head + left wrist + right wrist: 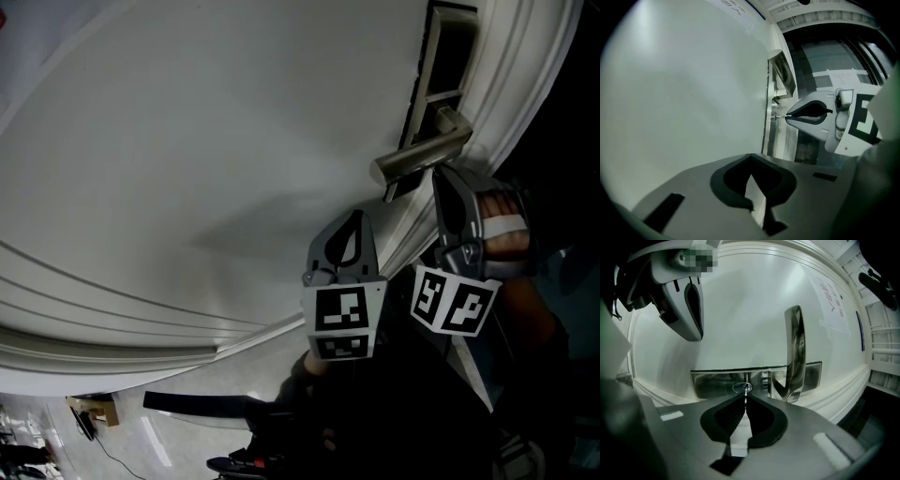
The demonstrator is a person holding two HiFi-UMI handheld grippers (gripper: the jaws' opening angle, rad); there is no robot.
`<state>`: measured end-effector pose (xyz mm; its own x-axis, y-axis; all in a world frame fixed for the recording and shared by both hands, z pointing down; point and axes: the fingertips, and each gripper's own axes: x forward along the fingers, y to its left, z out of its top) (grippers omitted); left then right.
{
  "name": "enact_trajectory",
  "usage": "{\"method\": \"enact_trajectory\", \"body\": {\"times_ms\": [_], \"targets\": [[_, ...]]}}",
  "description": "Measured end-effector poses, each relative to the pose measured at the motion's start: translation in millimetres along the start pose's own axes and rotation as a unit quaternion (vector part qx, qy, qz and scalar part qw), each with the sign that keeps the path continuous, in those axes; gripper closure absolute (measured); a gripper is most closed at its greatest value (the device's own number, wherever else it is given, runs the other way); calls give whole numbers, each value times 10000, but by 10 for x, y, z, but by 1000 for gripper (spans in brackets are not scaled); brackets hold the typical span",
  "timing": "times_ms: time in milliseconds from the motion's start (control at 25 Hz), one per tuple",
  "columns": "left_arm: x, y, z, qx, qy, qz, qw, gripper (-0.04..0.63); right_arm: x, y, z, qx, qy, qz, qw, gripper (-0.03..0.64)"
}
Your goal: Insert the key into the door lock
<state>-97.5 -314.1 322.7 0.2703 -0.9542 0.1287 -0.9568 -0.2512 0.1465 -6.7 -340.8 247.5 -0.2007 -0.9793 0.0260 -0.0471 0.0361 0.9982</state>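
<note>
Right gripper (745,400) sat closest, jaws pinched tight on the key (745,393), with the thin blade poking out past the tips. Key tip met the keyhole (742,387) in the metal lock plate (712,383); I couldn't tell how deep it went. Door handle (795,352) stuck out just right of the keyhole on that plate. Left gripper (751,155) had its jaws pressed together with nothing between them, near the right one, with the white door (684,93) alongside. Head view showed a hand (502,230) gripping the right gripper below the handle.
</note>
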Motion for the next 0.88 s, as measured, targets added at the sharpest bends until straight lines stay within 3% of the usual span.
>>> {"method": "enact_trajectory", "body": {"times_ms": [880], "targets": [[-23,-11,12,14,-48,-9,10000,595,4,3,9,-26,-15,18,10000,604]]}}
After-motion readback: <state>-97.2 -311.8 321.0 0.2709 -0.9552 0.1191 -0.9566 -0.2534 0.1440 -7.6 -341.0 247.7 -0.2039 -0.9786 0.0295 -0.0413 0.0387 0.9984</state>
